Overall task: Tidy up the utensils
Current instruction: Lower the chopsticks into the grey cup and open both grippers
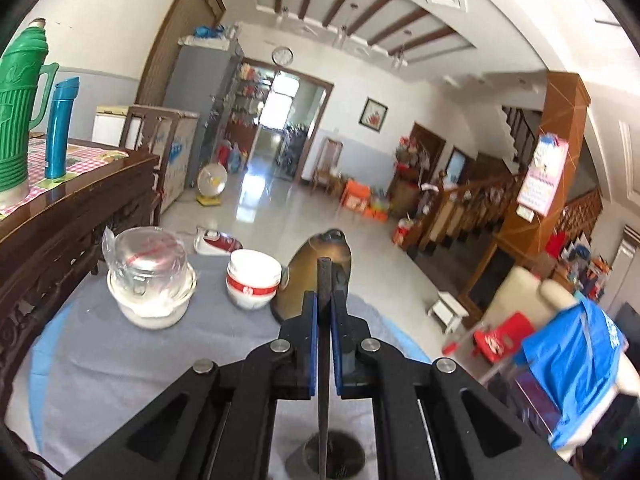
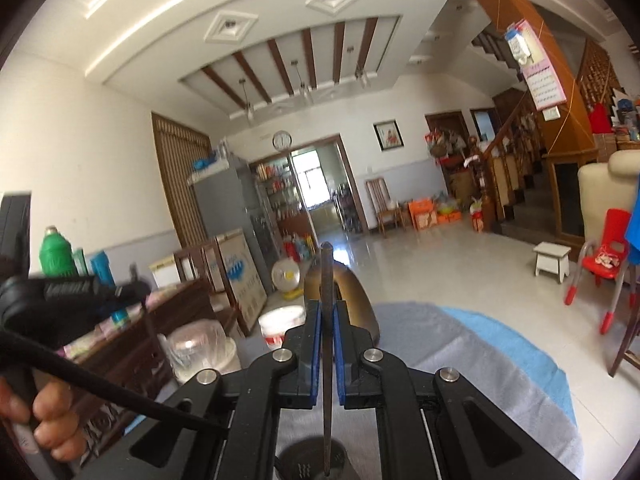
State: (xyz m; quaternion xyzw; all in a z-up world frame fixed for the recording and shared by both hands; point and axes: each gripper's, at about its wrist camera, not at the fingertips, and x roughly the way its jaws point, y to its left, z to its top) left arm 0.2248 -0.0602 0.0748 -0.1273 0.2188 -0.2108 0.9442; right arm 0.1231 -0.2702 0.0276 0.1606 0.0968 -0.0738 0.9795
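Observation:
My left gripper [image 1: 324, 304] is shut on the thin dark handle of a utensil [image 1: 324, 360], seen edge-on, whose lower end hangs over a round metal holder [image 1: 334, 456]. My right gripper [image 2: 326, 312] is shut on a like dark flat utensil handle [image 2: 327, 360], above a perforated metal holder [image 2: 310, 460]. A bronze ladle-shaped utensil [image 1: 316, 276] stands behind the left fingers; it also shows in the right wrist view [image 2: 352, 296].
A grey cloth over a blue table [image 1: 168, 360] carries a red-and-white bowl [image 1: 253, 280] and a glass jar in a white bowl [image 1: 150, 276]. A dark wooden sideboard [image 1: 68, 216] with a green thermos [image 1: 18, 100] stands left. The other hand-held unit [image 2: 52, 304] is at left.

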